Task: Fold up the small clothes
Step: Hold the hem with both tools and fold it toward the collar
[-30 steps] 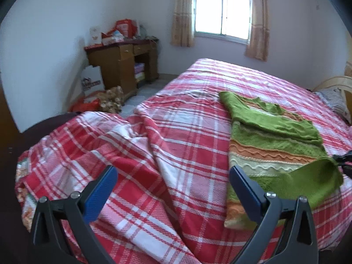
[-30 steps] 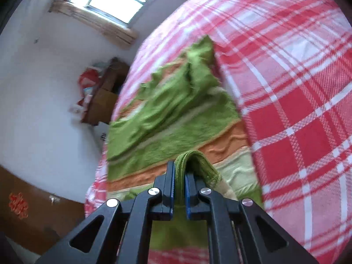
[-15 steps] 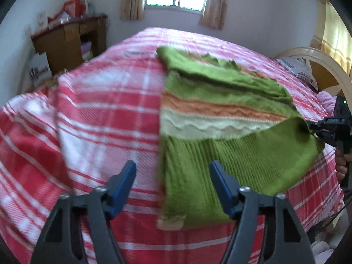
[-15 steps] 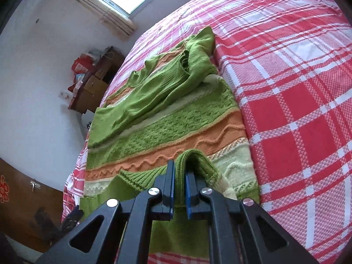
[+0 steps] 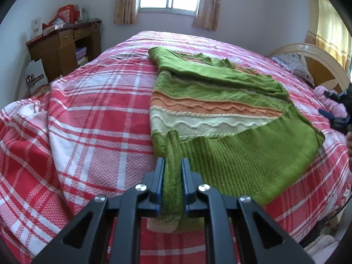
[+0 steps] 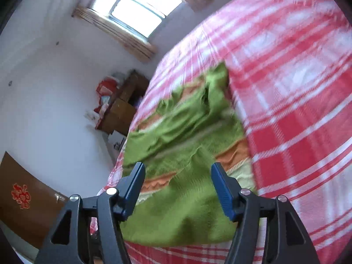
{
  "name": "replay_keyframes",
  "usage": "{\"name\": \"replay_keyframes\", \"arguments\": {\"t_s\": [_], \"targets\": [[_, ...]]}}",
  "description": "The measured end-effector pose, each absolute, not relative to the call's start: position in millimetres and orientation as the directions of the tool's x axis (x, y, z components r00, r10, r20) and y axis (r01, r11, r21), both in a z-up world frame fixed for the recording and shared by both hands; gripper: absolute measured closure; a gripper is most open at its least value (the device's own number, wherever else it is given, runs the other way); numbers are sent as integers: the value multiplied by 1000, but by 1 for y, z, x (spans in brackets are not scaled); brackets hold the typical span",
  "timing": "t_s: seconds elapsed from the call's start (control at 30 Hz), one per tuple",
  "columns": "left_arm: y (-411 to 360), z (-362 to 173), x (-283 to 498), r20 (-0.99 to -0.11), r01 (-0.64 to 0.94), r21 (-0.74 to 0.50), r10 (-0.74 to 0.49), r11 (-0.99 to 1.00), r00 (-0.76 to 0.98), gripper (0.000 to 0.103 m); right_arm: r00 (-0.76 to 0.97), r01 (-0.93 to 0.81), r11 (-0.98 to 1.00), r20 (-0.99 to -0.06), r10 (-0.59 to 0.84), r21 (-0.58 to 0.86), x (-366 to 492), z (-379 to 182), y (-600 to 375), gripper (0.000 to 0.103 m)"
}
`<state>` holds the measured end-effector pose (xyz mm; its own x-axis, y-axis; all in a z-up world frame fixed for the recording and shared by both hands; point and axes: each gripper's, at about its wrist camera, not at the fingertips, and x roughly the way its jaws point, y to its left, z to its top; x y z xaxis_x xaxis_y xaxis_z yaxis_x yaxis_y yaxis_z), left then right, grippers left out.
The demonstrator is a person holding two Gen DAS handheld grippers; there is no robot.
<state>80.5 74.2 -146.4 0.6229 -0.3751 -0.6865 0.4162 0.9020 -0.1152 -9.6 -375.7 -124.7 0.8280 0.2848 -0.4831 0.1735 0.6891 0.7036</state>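
Green knit sweater (image 5: 220, 118) near bed (image 5: 92, 114) foot edge | L tongs (image 5: 172, 171) just closed, pinching hem corner | R tongs (image 6: 178, 184) just opened, empty (cloth below) | sleeves in; body fold left

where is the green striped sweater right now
The green striped sweater lies spread on the red plaid bedspread, right of centre in the left wrist view, its near edge pinched in the left gripper.

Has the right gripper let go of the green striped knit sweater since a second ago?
Yes. The right gripper has just been opening; its jaws now stand apart above the green striped knit sweater, which has dropped onto the red plaid bedspread.
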Motion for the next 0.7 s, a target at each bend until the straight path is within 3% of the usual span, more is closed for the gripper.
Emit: {"name": "replay_keyframes", "arguments": {"t_s": [0.07, 0.2, 0.47, 0.57, 0.7], "targets": [[71, -142, 78, -671, 424, -91, -370, 901, 643, 83, 827, 211, 772, -530, 185, 600, -19, -114, -374, 40], [69, -136, 76, -639, 444, -89, -393, 892, 661, 67, 795, 201, 861, -591, 136, 468, -18, -115, -357, 40], [63, -139, 77, -650, 461, -64, -387, 885, 654, 67, 709, 108, 986, -705, 14, 127, 32, -137, -308, 40], [73, -134, 76, -638, 455, -90, -402, 886, 657, 67, 678, 90, 994, -735, -15, 62, 52, -151, -301, 40], [80, -131, 78, -631, 450, -110, -412, 886, 657, 48, 650, 52, 998, -760, -17, 22, 65, -168, -292, 40]]}}
